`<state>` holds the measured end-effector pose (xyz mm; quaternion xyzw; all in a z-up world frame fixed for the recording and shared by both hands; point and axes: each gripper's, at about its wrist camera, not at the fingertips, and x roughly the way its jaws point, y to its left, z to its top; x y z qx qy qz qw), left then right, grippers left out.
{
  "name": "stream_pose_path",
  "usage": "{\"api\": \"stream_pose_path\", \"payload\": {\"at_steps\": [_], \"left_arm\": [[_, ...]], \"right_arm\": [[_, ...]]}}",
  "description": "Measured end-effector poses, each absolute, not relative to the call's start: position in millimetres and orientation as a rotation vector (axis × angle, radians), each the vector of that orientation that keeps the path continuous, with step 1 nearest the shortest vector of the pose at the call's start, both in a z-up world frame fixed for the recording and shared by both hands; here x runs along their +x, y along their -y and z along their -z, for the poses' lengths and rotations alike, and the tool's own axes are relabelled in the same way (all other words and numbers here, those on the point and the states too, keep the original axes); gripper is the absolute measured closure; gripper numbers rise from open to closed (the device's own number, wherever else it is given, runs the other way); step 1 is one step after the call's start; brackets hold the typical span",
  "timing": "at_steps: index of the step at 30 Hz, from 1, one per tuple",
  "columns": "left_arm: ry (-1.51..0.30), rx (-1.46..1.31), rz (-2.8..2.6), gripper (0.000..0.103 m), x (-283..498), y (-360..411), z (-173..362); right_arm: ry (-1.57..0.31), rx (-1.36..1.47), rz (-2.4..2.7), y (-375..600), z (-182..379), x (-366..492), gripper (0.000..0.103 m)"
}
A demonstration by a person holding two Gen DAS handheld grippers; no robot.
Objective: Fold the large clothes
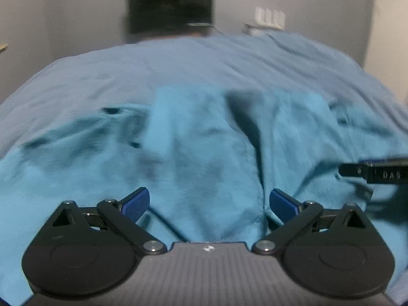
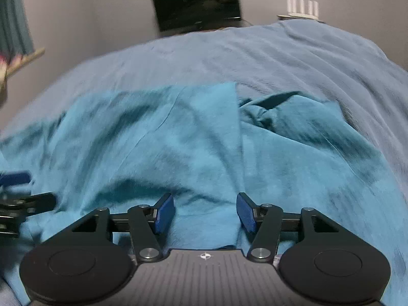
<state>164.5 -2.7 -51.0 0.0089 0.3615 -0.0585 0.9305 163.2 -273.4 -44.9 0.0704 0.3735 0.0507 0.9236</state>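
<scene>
A large turquoise garment [image 1: 199, 140] lies rumpled on a bed, with deep creases and a folded flap [image 2: 204, 117] across its middle. My left gripper [image 1: 209, 201] hovers low over its near part, jaws spread wide, with cloth below them and nothing pinched. My right gripper [image 2: 205, 211] stands partly open over a ridge of the same garment [image 2: 178, 140], and its blue pads [image 2: 164, 213] do not press on it. The right gripper's tip [image 1: 377, 173] shows at the right edge of the left wrist view. The left gripper [image 2: 23, 201] shows at the left edge of the right wrist view.
A grey-blue bedcover [image 2: 280, 56] spreads beyond the garment to the far edge of the bed. Behind it a dark screen [image 2: 196, 0] stands against the wall beside a white device with upright antennas [image 2: 302, 7]. A teal curtain [image 2: 12, 25] hangs at far left.
</scene>
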Motion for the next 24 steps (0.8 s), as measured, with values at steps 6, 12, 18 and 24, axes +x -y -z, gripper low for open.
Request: {"api": "stream_pose_path", "payload": {"at_steps": [6, 12, 18, 24], "left_arm": [[-0.852, 0.072, 0.109, 0.002, 145.5, 8.2, 56.6], [-0.885, 0.113, 0.085, 0.002, 141.2, 15.3, 60.9], [-0.746, 0.001, 0.287, 0.002, 93.1, 17.3, 25.8], [-0.787, 0.093, 0.344, 0.002, 79.9, 40.5, 30.3]], "right_arm": [[-0.695, 0.238, -0.052, 286.0, 31.5, 145.5, 0.032], [-0.640, 0.490, 0.068, 322.8, 21.9, 119.5, 0.030], [-0.498, 0.597, 0.195, 358.9, -18.9, 62.0, 0.014], [-0.633, 0.642, 0.460, 401.4, -35.9, 32.8, 0.009]]}}
